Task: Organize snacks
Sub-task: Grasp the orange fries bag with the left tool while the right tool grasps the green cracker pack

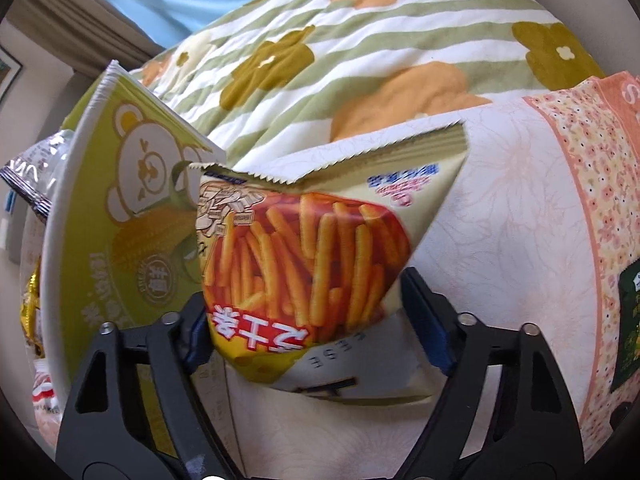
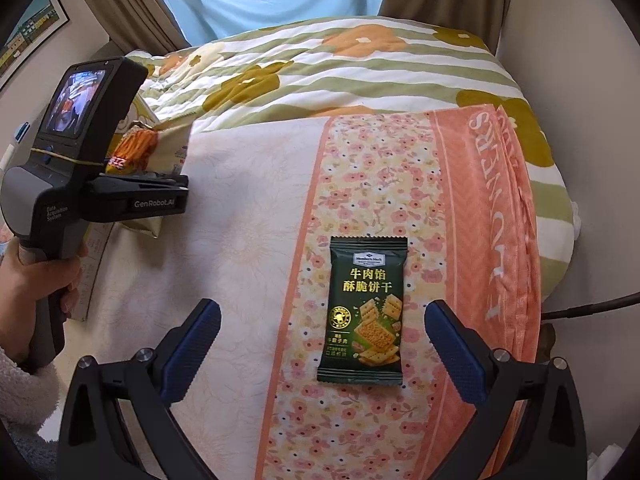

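Observation:
A yellow bag of fry-shaped snack sticks (image 1: pixel 304 264) sits between the fingers of my left gripper (image 1: pixel 316 320), held above the white bed cover; it also shows in the right wrist view (image 2: pixel 134 148). The jaws stand wide around it and touch its sides. A large green corn-snack bag (image 1: pixel 120 216) stands just left of it. A dark green cracker packet (image 2: pixel 366 312) lies flat on the flowered pink strip of the cover, between the open fingers of my right gripper (image 2: pixel 322 344), which hovers over it empty.
A striped flower quilt (image 2: pixel 320 64) lies at the far end of the bed. More snack packets (image 1: pixel 32 184) are piled at the left edge. A person's hand (image 2: pixel 36 276) holds the left gripper's handle. A dark cable (image 2: pixel 592 308) runs off the bed's right side.

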`<state>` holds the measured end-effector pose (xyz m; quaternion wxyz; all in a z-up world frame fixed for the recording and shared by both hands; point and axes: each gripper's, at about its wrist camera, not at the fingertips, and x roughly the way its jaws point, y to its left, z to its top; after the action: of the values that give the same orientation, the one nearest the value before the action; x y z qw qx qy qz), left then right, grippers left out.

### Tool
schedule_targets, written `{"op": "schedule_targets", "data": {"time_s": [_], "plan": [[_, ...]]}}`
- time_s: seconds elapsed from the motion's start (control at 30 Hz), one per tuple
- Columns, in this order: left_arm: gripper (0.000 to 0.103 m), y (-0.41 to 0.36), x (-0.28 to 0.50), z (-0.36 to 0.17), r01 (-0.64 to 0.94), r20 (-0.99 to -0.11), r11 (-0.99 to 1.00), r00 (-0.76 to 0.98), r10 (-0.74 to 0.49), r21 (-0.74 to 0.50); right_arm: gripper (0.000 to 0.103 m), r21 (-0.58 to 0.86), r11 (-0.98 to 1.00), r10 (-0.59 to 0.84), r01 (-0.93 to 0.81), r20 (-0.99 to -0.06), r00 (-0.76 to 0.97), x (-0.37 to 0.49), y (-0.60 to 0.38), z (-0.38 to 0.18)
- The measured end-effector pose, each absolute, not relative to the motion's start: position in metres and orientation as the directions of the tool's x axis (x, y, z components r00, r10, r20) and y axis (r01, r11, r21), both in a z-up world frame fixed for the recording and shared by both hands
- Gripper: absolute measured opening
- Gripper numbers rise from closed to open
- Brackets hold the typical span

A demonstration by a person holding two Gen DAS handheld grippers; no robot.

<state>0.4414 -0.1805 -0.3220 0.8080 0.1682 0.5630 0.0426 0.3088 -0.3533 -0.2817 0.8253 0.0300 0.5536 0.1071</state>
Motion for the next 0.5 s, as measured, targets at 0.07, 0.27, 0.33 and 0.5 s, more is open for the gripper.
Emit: {"op": "schedule_targets", "data": {"time_s": [0.07,0.27,0.33,0.5], "plan": [[0.072,-0.179,0.44,-0.322,0.123,-0.904,0.947,0.354,0.238,0.298,0.101,0.162,0.977,0.202,-0.138,-0.91,0.361,0.309,-0.353,-0.285],[0.071,-0.172,0.439,-0.322,0.124,-0.926,0.966,0.335,0.175,0.227,0.093,0.136,0.984,0.169,-0.118,-0.924,0.343,0.313,-0.357,-0.299],[0.07,-0.165,0.442,-0.323,0.106,-0.938,0.978,0.317,0.136,0.178,0.092,0.117,0.986,0.152,-0.119,-0.925,0.347,0.313,-0.357,-0.301],[0.064,-0.164,0.441,-0.324,0.113,-0.939,0.982,0.326,0.107,0.152,0.087,0.076,0.986,0.124,-0.148,-0.928,0.351,0.317,-0.353,-0.304]]}}
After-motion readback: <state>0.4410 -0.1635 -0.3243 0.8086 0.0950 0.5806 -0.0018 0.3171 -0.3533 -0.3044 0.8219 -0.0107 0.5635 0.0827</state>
